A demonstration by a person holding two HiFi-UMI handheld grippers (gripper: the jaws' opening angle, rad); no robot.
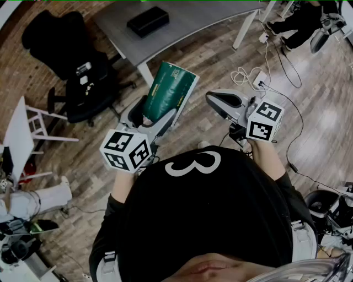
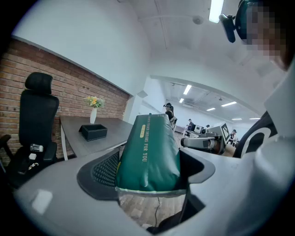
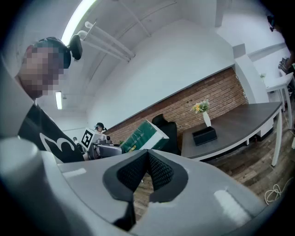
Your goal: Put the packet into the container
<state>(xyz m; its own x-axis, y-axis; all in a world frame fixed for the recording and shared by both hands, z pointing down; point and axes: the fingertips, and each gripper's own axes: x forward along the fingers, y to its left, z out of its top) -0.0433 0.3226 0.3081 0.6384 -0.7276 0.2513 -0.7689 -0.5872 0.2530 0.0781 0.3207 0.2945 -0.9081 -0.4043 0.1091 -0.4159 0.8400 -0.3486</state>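
My left claw [image 2: 148, 171] is clamped on the green packet [image 2: 150, 150]. Its two jaws stand wide and the padded faces press on both sides of the packet's lower part, just above the clear sealed strip. The packet stands almost upright between them, and its long face with pale print is turned to the camera. In the head view the packet [image 1: 168, 91] is in the air over the wooden floor [image 1: 220, 60], tilted away from me, with its far end close to the near edge of the grey desk [image 1: 212, 16] but not over it.

The container [image 1: 148, 21], a low black open box, stands on the desk, well apart from the packet. In the left gripper view a white vase with yellow flowers [image 2: 93, 108] stands on the desk just behind the container. A black office chair [image 1: 71, 60] stands on the floor beside the left end of the desk.

My right claw [image 3: 147, 171] has its jaws together, pad against pad, and nothing is between them. It hangs beside the left claw, a little apart from it.
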